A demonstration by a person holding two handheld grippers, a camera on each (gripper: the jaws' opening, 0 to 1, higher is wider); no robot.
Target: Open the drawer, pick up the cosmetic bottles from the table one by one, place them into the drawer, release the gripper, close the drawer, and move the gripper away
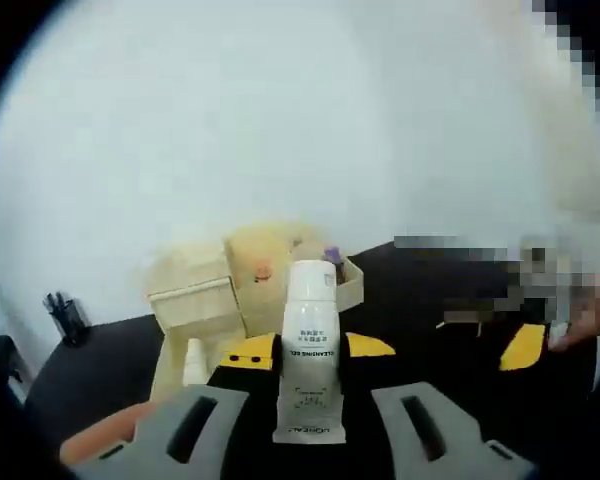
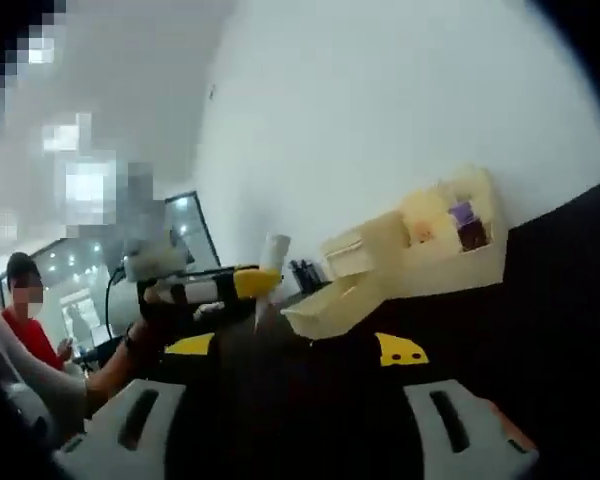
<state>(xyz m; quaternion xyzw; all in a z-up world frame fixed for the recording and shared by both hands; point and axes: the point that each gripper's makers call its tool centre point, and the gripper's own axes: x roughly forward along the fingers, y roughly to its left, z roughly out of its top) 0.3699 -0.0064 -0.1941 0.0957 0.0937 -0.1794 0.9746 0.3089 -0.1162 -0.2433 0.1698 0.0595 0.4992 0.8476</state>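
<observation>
- White cosmetic bottle (image 1: 308, 350) sat clamped in your left tongs (image 1: 310, 420), just before the open drawer (image 1: 180, 365).
- Right tongs (image 2: 300, 420) stood apart, empty.
- Next, I judged: lower it inside.

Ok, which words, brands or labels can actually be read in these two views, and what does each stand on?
"CLEANSING GEL": mid-label on the white bottle between the left gripper jaws.
"L'OREAL": at the bottle's bottom edge, faint, likely.
Small lines above and below "CLEANSING GEL": too small to read.
Wooden organizer contents in the right gripper view: too blurred to read.
</observation>
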